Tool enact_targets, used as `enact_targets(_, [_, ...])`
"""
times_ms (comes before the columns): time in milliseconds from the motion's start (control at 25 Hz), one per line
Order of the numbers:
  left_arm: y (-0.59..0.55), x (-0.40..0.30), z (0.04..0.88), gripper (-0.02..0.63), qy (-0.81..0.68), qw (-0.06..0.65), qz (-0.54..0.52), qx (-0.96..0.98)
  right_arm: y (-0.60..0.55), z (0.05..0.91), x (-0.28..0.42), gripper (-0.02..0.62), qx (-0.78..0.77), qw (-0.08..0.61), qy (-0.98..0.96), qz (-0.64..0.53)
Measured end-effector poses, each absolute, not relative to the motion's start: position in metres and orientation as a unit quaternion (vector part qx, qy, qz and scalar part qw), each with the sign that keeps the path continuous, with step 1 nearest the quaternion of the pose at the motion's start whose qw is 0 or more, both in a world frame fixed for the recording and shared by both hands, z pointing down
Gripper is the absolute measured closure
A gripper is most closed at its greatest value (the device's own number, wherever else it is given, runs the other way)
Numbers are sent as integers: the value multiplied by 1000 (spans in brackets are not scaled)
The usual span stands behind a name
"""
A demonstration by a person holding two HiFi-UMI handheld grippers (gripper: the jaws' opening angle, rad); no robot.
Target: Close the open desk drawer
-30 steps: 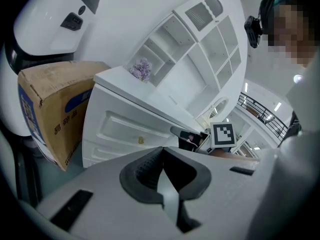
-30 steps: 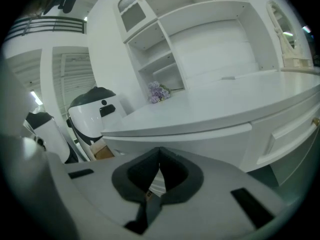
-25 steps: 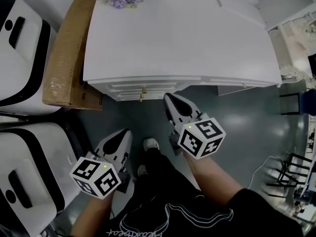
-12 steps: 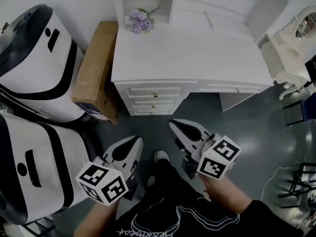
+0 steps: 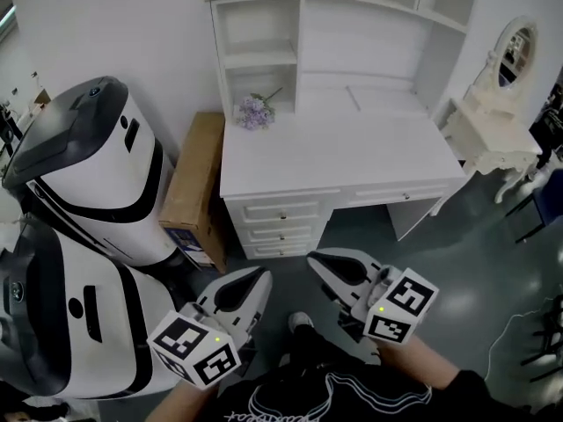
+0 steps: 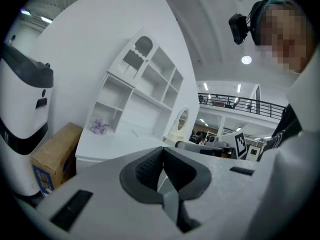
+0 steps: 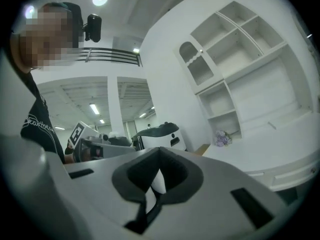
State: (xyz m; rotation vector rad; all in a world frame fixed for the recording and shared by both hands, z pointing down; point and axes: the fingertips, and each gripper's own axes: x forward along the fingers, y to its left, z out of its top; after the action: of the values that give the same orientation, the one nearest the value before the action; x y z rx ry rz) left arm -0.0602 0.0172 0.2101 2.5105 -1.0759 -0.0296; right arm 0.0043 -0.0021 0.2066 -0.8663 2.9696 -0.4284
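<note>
A white desk [image 5: 334, 156] with a shelved hutch stands against the wall ahead. Its stack of three drawers [image 5: 281, 227] sits at the left and a long drawer [image 5: 400, 193] runs under the top at the right; all fronts look flush, none stands out. My left gripper [image 5: 260, 278] and right gripper [image 5: 313, 262] hover low over the floor, well short of the desk, both shut and holding nothing. In the left gripper view the pads [image 6: 150, 166] meet, with the desk [image 6: 115, 144] beyond. The right gripper view also shows the desk [image 7: 280, 154], off to its right.
Two big white-and-black machines [image 5: 88, 174] [image 5: 62, 323] stand left of the desk, with a cardboard box [image 5: 195, 183] leaning between. Purple flowers [image 5: 255, 111] lie on the desktop. A white mirrored vanity [image 5: 497, 112] and a dark chair [image 5: 545, 200] stand at the right. My shoe [image 5: 301, 323] shows below.
The view has pulled back and tilted up: the desk is farther off and its hutch has come into sight. Both grippers stay shut and sit lower in the picture.
</note>
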Motion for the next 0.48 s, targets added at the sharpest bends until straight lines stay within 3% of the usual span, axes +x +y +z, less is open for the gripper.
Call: enact_targets(480, [29, -56, 182, 602, -392, 169, -17, 904, 16, 185, 8, 589, -275, 15, 955, -114])
